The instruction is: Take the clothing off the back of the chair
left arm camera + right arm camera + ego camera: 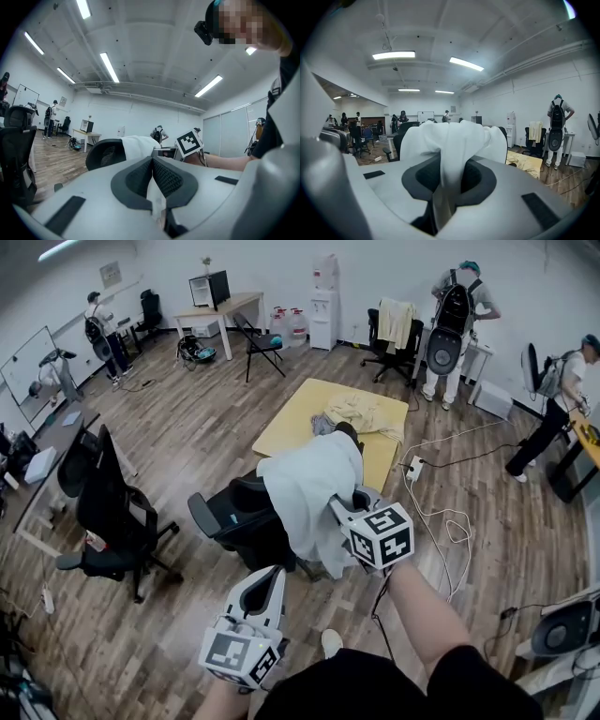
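A white cloth garment point(307, 486) is draped over the back of a black mesh office chair point(230, 517) at mid-floor. A fold of it is pinched by the right gripper point(443, 180). The left gripper point(152, 176), held nearer and to the left, is pressed together.

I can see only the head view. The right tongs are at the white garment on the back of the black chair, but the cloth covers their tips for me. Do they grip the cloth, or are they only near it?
Observer: They grip it. In the right gripper view the right tongs are shut on a fold of the white garment, which bunches up between the pads.
Operator: Thank you. And the left tongs, do they hold something? From above I cannot see between them.
Observer: No. In the left gripper view the left tongs are shut with the pads together. I see nothing between them, and they do not touch the garment.
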Action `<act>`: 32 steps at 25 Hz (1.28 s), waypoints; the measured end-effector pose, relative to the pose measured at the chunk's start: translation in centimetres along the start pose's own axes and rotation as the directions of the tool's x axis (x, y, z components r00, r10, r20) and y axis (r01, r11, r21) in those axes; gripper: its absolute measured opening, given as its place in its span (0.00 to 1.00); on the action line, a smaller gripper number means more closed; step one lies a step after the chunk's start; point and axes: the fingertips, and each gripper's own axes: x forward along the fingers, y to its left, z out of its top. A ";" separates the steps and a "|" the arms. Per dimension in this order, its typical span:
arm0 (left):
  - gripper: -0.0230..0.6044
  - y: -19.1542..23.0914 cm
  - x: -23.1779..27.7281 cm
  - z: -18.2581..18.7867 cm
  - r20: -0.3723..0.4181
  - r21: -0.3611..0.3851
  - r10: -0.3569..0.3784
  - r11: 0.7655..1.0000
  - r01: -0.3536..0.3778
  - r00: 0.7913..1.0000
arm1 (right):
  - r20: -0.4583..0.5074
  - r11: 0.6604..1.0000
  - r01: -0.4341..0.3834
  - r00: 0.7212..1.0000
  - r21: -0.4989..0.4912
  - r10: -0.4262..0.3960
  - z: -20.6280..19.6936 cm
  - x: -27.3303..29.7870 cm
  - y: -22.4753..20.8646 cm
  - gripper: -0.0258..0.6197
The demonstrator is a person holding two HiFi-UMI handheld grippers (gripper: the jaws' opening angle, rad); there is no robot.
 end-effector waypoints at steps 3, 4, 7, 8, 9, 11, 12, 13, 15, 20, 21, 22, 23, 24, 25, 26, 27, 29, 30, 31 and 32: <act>0.07 -0.5 -1.1 0.2 0.001 0.006 -0.008 1.000 0.008 1.000 | 0.020 1.000 0.013 1.000 0.003 -0.013 0.4 -1.4 0.7 0.15; 0.07 -0.7 -1.5 0.3 0.001 0.009 -0.011 1.000 0.011 1.000 | 0.028 1.000 0.017 0.999 0.003 -0.017 0.5 -2.0 1.0 0.15; 0.07 -1.5 -3.0 0.5 0.005 0.016 -0.022 1.000 0.022 1.000 | 0.052 1.000 0.030 0.998 0.007 -0.030 0.9 -3.9 2.0 0.15; 0.07 -1.8 -3.5 0.6 0.006 0.021 -0.027 0.999 0.027 1.000 | 0.061 0.999 0.034 0.998 0.009 -0.034 1.0 -4.5 2.4 0.15; 0.07 -2.1 -4.0 0.7 0.007 0.026 -0.033 0.999 0.032 0.999 | 0.070 0.999 0.037 0.997 0.010 -0.038 1.2 -5.2 2.8 0.15; 0.07 -2.8 -5.2 0.9 0.010 0.038 -0.047 0.998 0.047 0.999 | 0.086 0.999 0.043 0.995 0.014 -0.045 1.6 -6.6 3.8 0.15; 0.07 -3.2 -5.9 0.9 0.011 0.042 -0.054 0.998 0.053 0.998 | 0.093 0.999 0.047 0.994 0.016 -0.048 1.8 -7.4 4.4 0.15; 0.07 -3.5 -6.6 0.9 0.011 0.044 -0.059 0.997 0.058 0.998 | 0.100 0.999 0.051 0.994 0.017 -0.052 1.9 -8.2 5.0 0.15; 0.07 -4.2 -8.2 0.9 0.010 0.044 -0.067 0.997 0.066 0.998 | 0.113 0.998 0.058 0.992 0.021 -0.060 2.0 -9.8 6.3 0.15; 0.07 -5.7 -12.0 0.4 0.004 0.046 -0.091 0.995 0.091 0.996 | 0.150 0.996 0.077 0.985 0.036 -0.082 2.1 -13.8 9.3 0.15; 0.07 -6.0 -12.6 0.2 0.004 0.044 -0.097 0.994 0.097 0.995 | 0.157 0.996 0.081 0.984 0.039 -0.086 2.1 -14.6 10.0 0.15; 0.07 -6.3 -13.3 0.0 0.003 0.041 -0.104 0.994 0.103 0.995 | 0.163 0.995 0.085 0.982 0.043 -0.091 2.0 -15.4 10.6 0.15; 0.07 -6.6 -13.9 -0.2 0.001 0.038 -0.110 0.993 0.110 0.994 | 0.168 0.995 0.089 0.981 0.046 -0.096 2.0 -16.2 11.2 0.15; 0.07 -7.0 -14.6 -0.5 -0.002 0.036 -0.118 0.992 0.118 0.993 | 0.171 0.994 0.094 0.980 0.047 -0.100 1.8 -17.1 11.9 0.15; 0.07 -7.4 -15.2 -0.6 -0.003 0.033 -0.126 0.992 0.126 0.992 | 0.173 0.994 0.098 0.979 0.048 -0.105 1.7 -17.9 12.6 0.15; 0.07 -7.8 -15.9 -0.8 -0.003 0.030 -0.134 0.991 0.134 0.991 | 0.174 0.994 0.101 0.979 0.047 -0.108 1.6 -18.8 13.3 0.15; 0.07 -8.2 -16.6 -0.9 -0.002 0.027 -0.142 0.990 0.142 0.990 | 0.174 0.993 0.105 0.979 0.045 -0.111 1.5 -19.6 14.0 0.15; 0.07 -8.7 -17.8 -1.2 -0.003 0.020 -0.157 0.987 0.157 0.988 | 0.173 0.993 0.113 0.978 0.044 -0.119 1.2 -21.0 15.3 0.15; 0.07 -8.9 -18.3 -1.4 -0.004 0.016 -0.165 0.986 0.165 0.986 | 0.173 0.992 0.118 0.977 0.046 -0.125 0.9 -21.6 15.8 0.15; 0.07 -9.1 -18.8 -1.7 -0.006 0.012 -0.172 0.985 0.172 0.985 | 0.171 0.991 0.124 0.977 0.049 -0.130 0.6 -22.2 16.3 0.15; 0.07 -9.3 -19.2 -2.0 -0.008 0.007 -0.178 0.984 0.178 0.984 | 0.169 0.990 0.128 0.976 0.052 -0.135 0.2 -22.8 16.7 0.15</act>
